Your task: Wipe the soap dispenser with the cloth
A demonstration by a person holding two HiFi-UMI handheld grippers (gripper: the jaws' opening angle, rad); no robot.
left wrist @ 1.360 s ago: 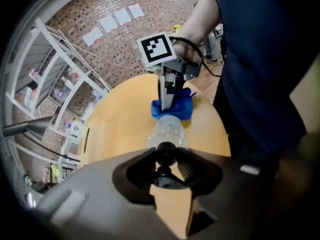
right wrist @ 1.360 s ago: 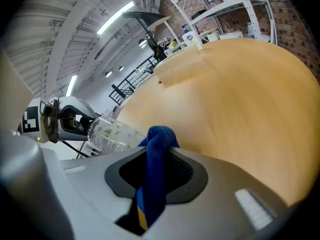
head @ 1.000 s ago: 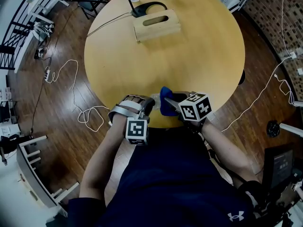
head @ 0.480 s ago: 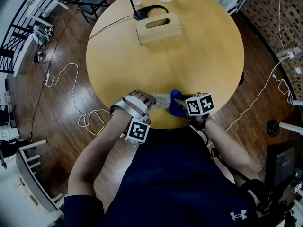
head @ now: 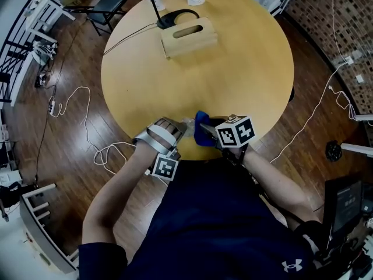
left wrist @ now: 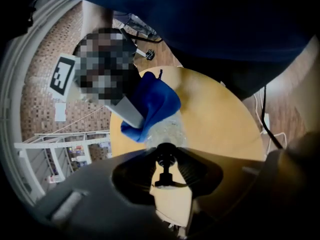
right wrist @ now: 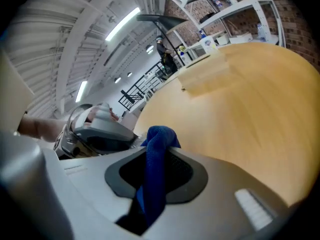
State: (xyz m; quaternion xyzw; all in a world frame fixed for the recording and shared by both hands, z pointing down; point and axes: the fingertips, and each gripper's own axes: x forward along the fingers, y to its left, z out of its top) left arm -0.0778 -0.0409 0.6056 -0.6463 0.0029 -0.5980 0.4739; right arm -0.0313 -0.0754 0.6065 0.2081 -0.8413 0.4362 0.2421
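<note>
Soap dispenser (left wrist: 168,132), clear, sits clamped at its black pump neck in the left gripper (head: 179,128), at the near edge of the table (head: 233,69). Right gripper (head: 208,132) pinches the blue cloth (right wrist: 156,144) against it. We judge hard wiping could twist it loose and over the edge.

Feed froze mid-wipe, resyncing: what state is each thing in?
left gripper: shut on soap dispenser's pump.
soap dispenser: held at near table edge.
right gripper: shut on cloth.
cloth: bunched, against the dispenser's clear body.
tissue box: resting on the far table side.
</note>
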